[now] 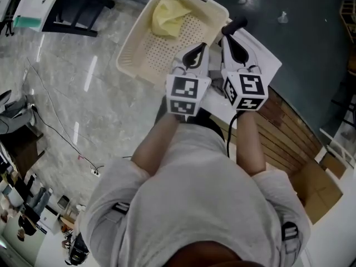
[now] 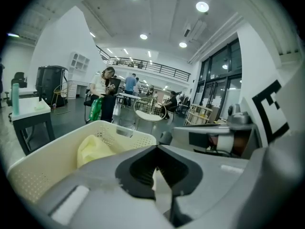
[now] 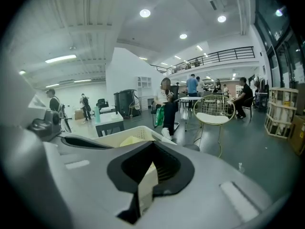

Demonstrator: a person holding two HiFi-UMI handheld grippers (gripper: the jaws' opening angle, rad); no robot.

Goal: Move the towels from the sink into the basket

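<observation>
A cream perforated basket stands on the floor ahead of me with a yellow towel crumpled in its far corner. My left gripper and right gripper are held side by side over the basket's near right rim. A white towel spreads out under and beside them. In the left gripper view the jaws are closed on a pale strip of cloth, with the basket and yellow towel beyond. The right gripper pinches a pale strip the same way. No sink is in view.
A wooden slatted surface and a cardboard box lie at the right. A black-legged table stands at the far left and a cable runs over the floor. A wire chair and people are farther off.
</observation>
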